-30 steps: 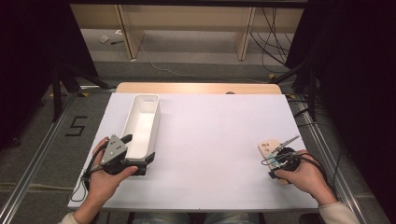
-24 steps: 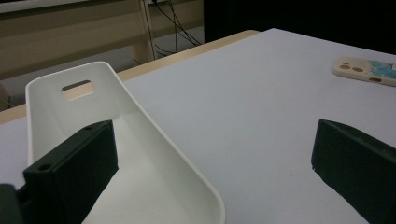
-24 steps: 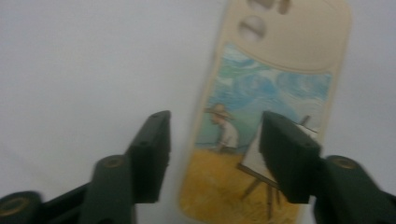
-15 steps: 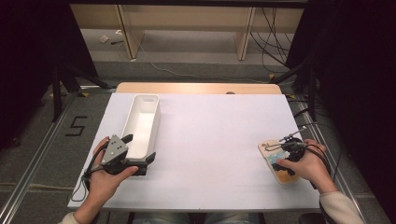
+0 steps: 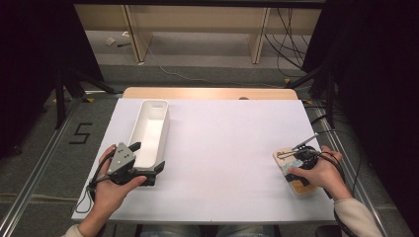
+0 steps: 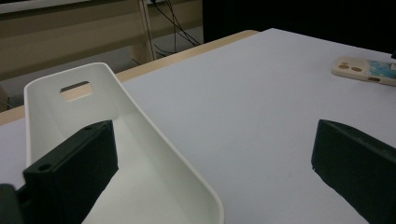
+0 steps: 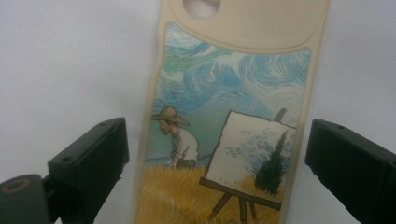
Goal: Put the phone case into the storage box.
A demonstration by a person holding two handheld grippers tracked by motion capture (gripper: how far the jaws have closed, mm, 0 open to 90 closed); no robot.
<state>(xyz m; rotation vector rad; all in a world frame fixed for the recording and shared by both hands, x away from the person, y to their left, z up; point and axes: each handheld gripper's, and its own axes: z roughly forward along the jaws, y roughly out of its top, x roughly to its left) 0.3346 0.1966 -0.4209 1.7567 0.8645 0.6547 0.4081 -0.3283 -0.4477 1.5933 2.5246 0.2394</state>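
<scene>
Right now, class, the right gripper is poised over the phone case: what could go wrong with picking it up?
1. The phone case lies flat on the table between the open right gripper, so the jaws may slip over its thin edges.
2. It sits near the table's right edge and could be nudged off.
3. The tray is far across, by the left gripper.

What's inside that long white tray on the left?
The white tray looks empty: bare white floor and a handle slot in its far wall. The left gripper has one jaw inside the near end, hiding a little of the floor there.
</scene>
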